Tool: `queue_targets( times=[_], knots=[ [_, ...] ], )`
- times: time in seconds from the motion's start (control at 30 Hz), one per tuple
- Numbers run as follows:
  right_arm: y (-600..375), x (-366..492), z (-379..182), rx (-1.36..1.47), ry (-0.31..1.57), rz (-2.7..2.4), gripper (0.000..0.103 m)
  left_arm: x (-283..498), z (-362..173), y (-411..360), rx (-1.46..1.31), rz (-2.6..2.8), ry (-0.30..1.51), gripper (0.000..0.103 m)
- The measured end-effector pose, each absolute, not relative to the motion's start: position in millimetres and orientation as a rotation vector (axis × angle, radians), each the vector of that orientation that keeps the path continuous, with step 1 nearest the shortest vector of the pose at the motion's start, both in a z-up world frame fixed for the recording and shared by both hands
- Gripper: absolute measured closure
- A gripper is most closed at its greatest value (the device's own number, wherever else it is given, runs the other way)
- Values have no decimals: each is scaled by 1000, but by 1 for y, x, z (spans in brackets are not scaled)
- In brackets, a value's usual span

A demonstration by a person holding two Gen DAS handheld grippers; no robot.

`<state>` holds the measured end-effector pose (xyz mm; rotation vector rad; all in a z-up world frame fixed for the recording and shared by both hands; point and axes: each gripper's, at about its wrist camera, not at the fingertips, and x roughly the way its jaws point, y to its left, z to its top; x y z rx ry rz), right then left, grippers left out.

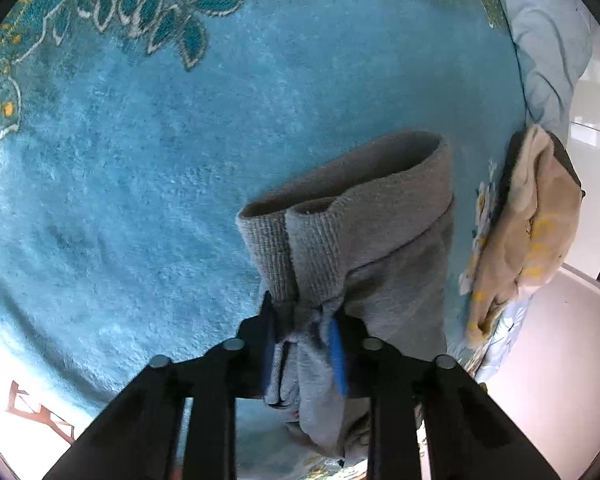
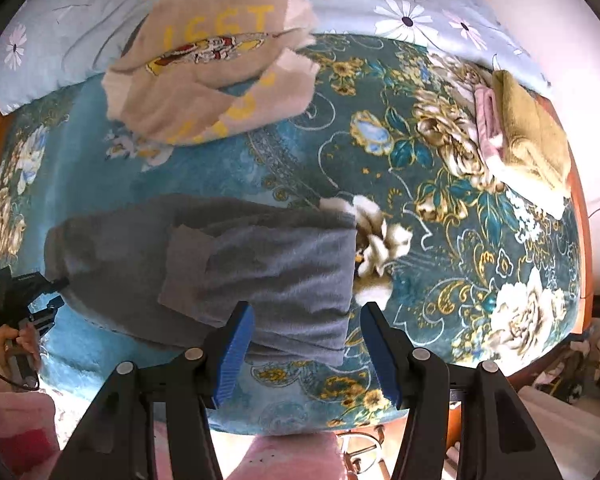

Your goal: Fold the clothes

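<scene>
A grey knit garment [image 2: 260, 256] lies partly folded on the teal floral blanket [image 2: 420, 208], one layer doubled over the other. In the left wrist view my left gripper [image 1: 302, 334] is shut on bunched grey fabric just below the garment's ribbed cuffs [image 1: 296, 248], which stand up in front of it. The right wrist view shows that left gripper [image 2: 54, 288] at the garment's far left end, held by a hand [image 2: 16, 340]. My right gripper [image 2: 307, 314] hangs open just above the garment's near right edge, blue pads [image 2: 236, 348] apart with nothing between them.
A beige sweatshirt with a cartoon print [image 2: 208, 60] lies crumpled at the blanket's far side, also seen as beige sweatshirt [image 1: 528, 232]. A folded stack of olive and pink cloth [image 2: 528, 132] sits at the right. A pale blue daisy sheet [image 2: 400, 12] lies behind.
</scene>
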<state>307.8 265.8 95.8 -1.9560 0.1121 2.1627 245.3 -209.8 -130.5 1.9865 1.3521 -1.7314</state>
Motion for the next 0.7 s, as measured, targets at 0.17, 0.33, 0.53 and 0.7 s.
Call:
queue_targets(
  times=[0.17,0.33,0.53,0.7],
  knots=[
    [288,299,91,-1964,160,2211,43,243,-90,-188,1945,-1910,1172,87],
    [326,295,85,-1973,200,2289,43,237,-18,-124,1873,-2223,867,88],
    [384,294,78,-1963,266,2366,43,250,60,-14,1781,-2555,505,88],
    [420,315,67,-1966,326,2339,43,278,67,89,1868,-2682,214,88]
  ],
)
